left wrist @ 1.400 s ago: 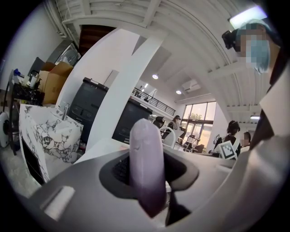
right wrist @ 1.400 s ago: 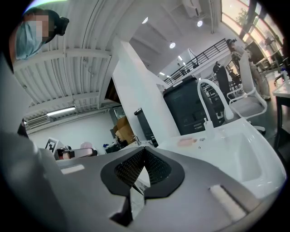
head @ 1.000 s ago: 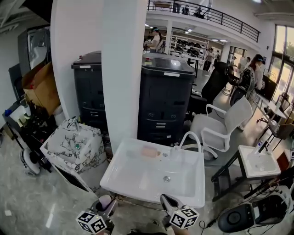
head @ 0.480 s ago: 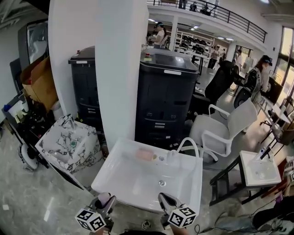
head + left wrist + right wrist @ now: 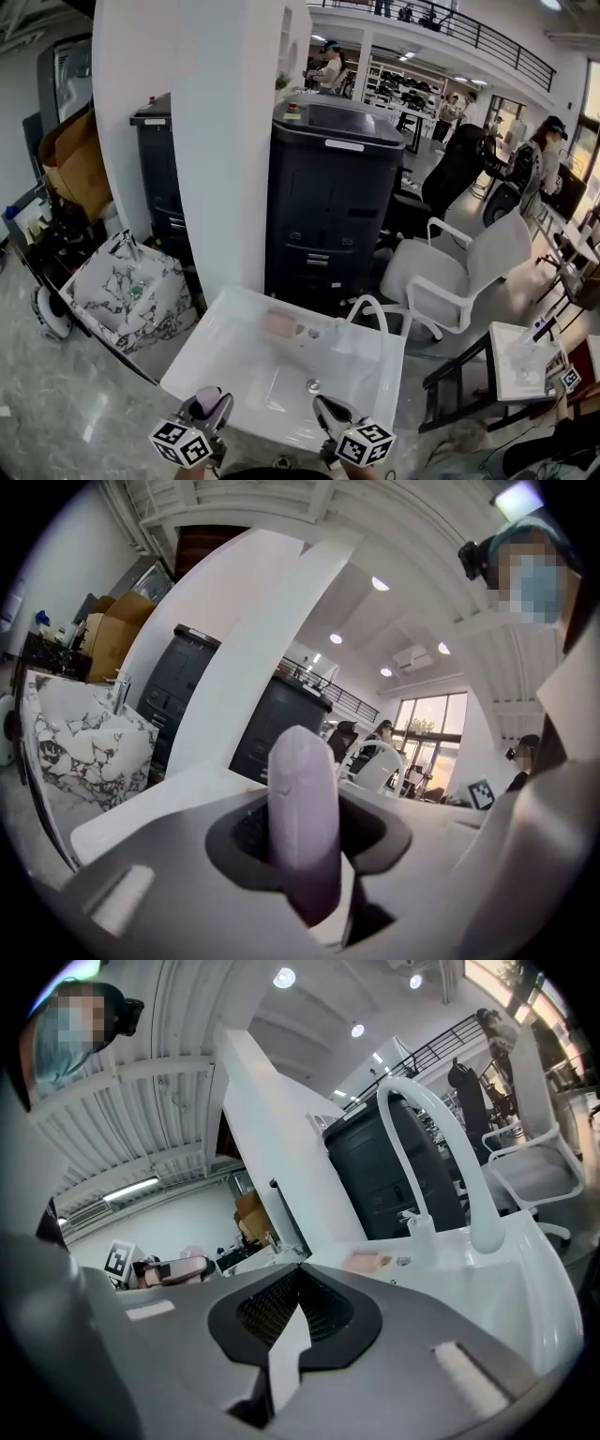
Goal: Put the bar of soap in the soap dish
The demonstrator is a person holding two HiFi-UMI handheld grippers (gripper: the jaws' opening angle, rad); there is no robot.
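In the head view a white sink (image 5: 216, 361) stands below me, with a curved white faucet (image 5: 380, 314) at its back rim. Beside the faucet on that rim lies a pale pink soap dish (image 5: 279, 324), which also shows in the right gripper view (image 5: 364, 1261). My left gripper (image 5: 208, 409) hangs over the sink's front edge, shut on a pale lilac bar of soap (image 5: 305, 827) that stands upright between its jaws. To its right, my right gripper (image 5: 328, 414) is shut with nothing in it, and the faucet (image 5: 441, 1147) rises ahead of it.
A marble-patterned sink (image 5: 131, 291) stands on the floor to the left. Behind the white sink are a white pillar (image 5: 225, 141) and black cabinets (image 5: 328, 206). A white chair (image 5: 459, 272) and a small white sink (image 5: 525, 361) are on the right, with people far behind.
Both grippers have moved forward from short of the sink to over its front edge. The left gripper still grips the soap.
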